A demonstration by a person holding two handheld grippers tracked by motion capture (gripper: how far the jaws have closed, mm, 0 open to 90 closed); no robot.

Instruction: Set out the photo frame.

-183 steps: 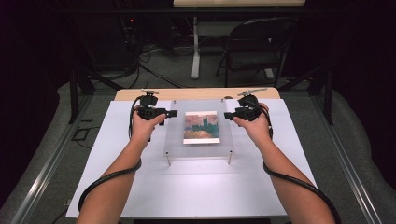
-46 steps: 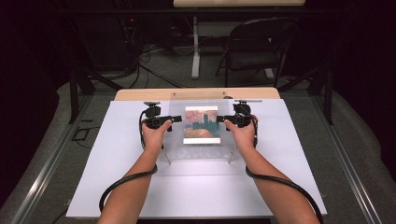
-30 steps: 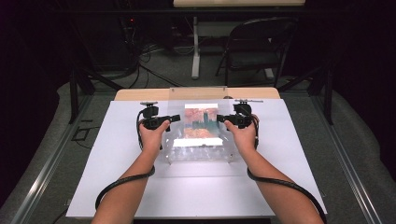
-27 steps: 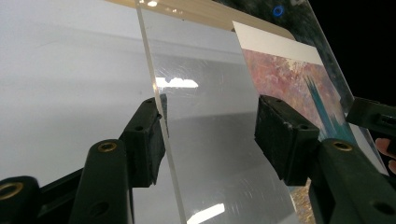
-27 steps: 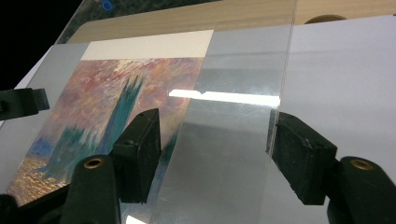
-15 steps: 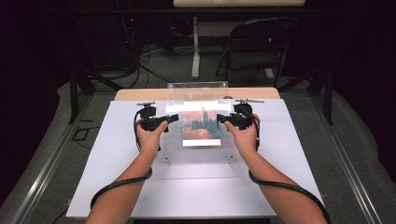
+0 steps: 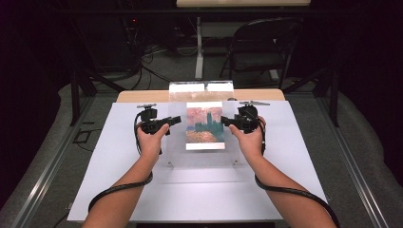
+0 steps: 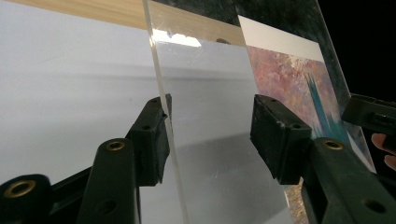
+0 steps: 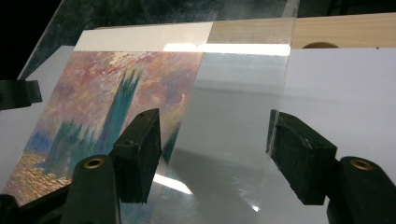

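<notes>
- My left gripper [image 7: 175, 119] sits left of centre in the high view, held in my left hand [image 7: 151, 141]. Its jaws point toward the frame's centre.
- In the left gripper view, the jaws of my left gripper [image 8: 209, 135] stand wide apart. The left edge of the clear acrylic sheet [image 8: 212, 154] runs just inside the left jaw, close against its pad. The right jaw stands clear of the sheet's face. Nothing is clamped.
- My right gripper [image 7: 226, 121] sits right of centre in the high view, held in my right hand [image 7: 252, 140]. Its jaws point toward the frame's centre.
- In the right gripper view, the jaws of my right gripper [image 9: 214, 144] are also spread wide. The sheet's edge falls just beside the right jaw's pad. I cannot tell whether they touch. No grip is applied.
- The acrylic sheet stands tilted at the centre of the high view, its top edge leaning toward the upper part of the frame.
- The painting print [image 7: 205, 125] sits behind the clear panel at centre frame. It shows pink sky, teal towers and a white border.
- The white table cover [image 7: 294, 156] fills the lower half of the high view. A wooden table edge [image 7: 142, 96] shows above it.
- A folding chair [image 7: 259, 50] stands at upper right of the high view.
</notes>
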